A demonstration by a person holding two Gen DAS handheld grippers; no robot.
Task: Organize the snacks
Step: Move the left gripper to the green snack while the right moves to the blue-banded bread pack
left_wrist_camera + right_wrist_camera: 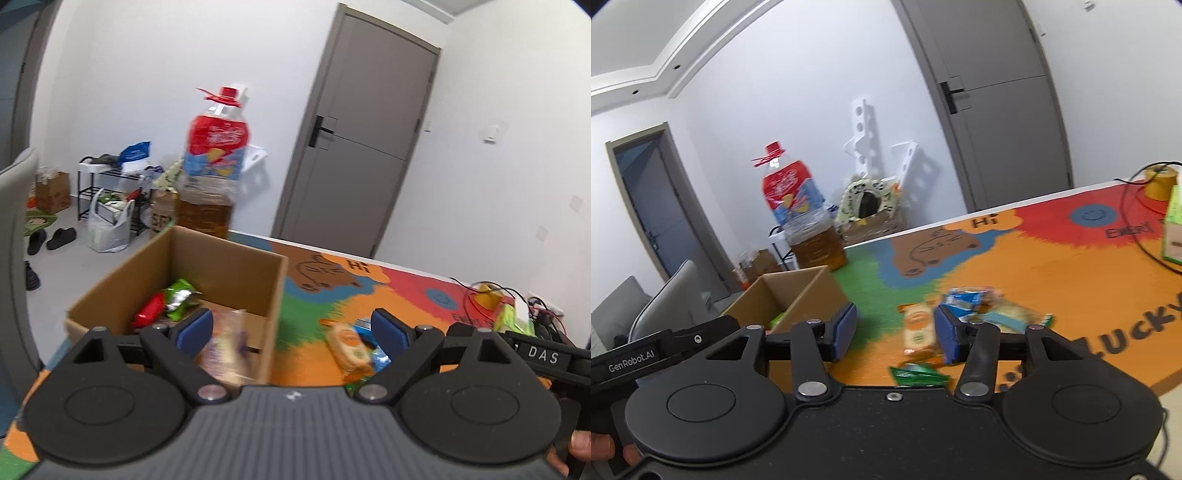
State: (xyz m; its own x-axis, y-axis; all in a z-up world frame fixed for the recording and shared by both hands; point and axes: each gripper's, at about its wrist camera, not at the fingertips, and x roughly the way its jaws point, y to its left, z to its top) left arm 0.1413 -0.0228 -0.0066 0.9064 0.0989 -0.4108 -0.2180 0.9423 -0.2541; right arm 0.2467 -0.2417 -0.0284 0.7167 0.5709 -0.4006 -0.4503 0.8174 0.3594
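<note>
An open cardboard box (236, 258) stands on the colourful mat and holds a red packet (149, 314), a green packet (179, 297) and a pale packet (225, 350) that is blurred at its near edge. My left gripper (291, 328) is open and empty above the box's right wall. An orange snack pack (349, 345) lies to the right of the box. In the right wrist view my right gripper (895, 330) is open and empty above the orange pack (916, 328), with blue packs (971, 297) and a green packet (918, 374) close by. The box (798, 291) is at its left.
A large oil bottle with a red cap (212, 166) stands behind the box at the table's far edge. A yellow tape roll (1161, 182), cables and a green carton (1174, 229) sit at the far right. A grey chair (668, 295) stands left of the table.
</note>
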